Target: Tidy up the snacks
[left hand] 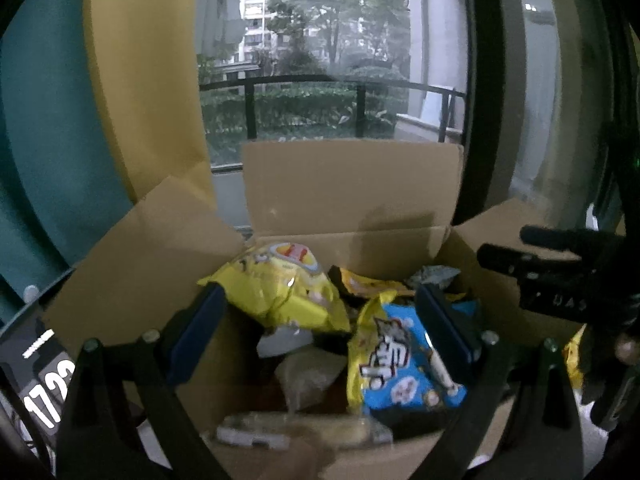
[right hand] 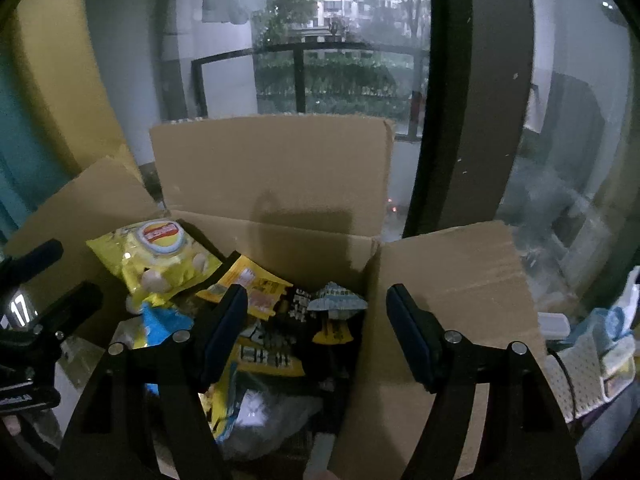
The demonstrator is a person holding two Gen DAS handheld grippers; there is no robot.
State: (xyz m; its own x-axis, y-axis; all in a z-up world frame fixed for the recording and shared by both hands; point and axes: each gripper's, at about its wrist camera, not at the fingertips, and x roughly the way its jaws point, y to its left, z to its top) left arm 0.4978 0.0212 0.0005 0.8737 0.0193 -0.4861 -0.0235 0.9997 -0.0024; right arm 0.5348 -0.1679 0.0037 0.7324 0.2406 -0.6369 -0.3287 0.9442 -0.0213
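Note:
An open cardboard box [left hand: 352, 204] holds loose snack packs. A yellow chip bag [left hand: 280, 288] leans at the back left of it, and a blue and yellow bag [left hand: 404, 360] lies to its right. My left gripper [left hand: 320, 328] hangs open above the packs, pressing on nothing. My right gripper [right hand: 318, 330] is open too. Its left finger [right hand: 224, 328] is over yellow and black packs [right hand: 264, 292], and its right finger [right hand: 412, 332] is outside the box wall [right hand: 368, 280]. A small blue-grey pack [right hand: 340, 298] lies by that wall. The right gripper [left hand: 552, 268] also shows in the left wrist view.
The box flaps [right hand: 452, 276] stand up on three sides. Behind the box are a window with a dark frame [right hand: 448, 120] and a yellow curtain [left hand: 140, 80]. A white mesh basket [right hand: 580, 368] with items sits at the right.

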